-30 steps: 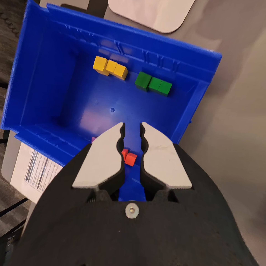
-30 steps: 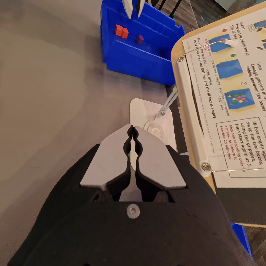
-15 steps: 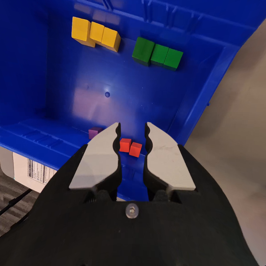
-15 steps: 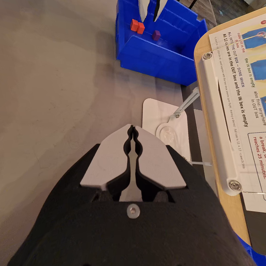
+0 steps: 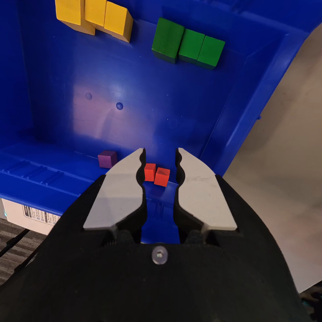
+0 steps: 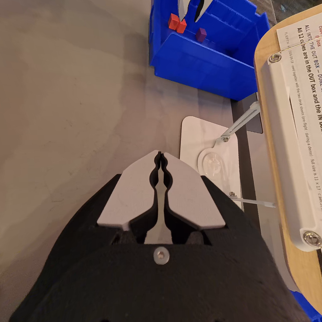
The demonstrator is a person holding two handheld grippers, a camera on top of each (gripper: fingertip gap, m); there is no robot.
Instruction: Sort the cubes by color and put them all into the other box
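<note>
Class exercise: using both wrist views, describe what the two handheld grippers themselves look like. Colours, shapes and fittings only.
Both look alike. The left gripper has a broad matte black body, with one silver screw at its centre. Its two fingers are pale grey on top, tapering to tips, with black wavy inner edges. The right gripper has the same black body, grey fingers and central screw. No cables, sleeves or markings show.
</note>
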